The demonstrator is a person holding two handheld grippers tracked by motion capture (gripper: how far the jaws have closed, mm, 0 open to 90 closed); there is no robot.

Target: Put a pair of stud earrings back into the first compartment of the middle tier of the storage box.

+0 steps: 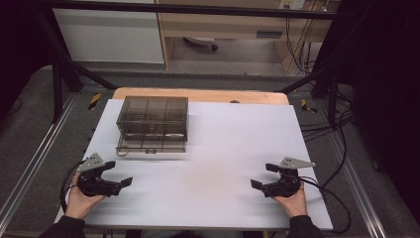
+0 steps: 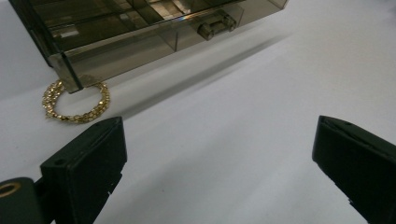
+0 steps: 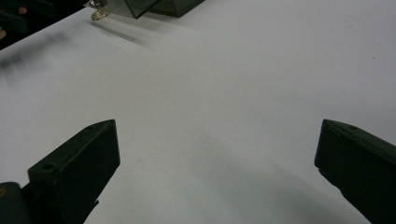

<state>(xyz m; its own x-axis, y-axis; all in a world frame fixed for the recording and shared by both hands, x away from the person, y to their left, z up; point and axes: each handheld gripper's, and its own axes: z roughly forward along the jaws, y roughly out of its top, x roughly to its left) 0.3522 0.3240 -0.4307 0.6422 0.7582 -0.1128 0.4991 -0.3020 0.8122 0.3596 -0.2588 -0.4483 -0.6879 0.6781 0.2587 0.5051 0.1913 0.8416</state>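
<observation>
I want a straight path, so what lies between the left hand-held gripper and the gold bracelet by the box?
Nothing: in the left gripper view, only bare white table lies between the open left hand-held gripper and the gold bracelet.

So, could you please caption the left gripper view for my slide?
Open left claw faces a gold bracelet beside the smoky clear drawer box.

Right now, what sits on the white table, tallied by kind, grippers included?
Smoky clear drawer box: 1
Gold bead bracelet: 1
Grippers, jaws apart: 2, left gripper and right gripper
Total: 4
</observation>
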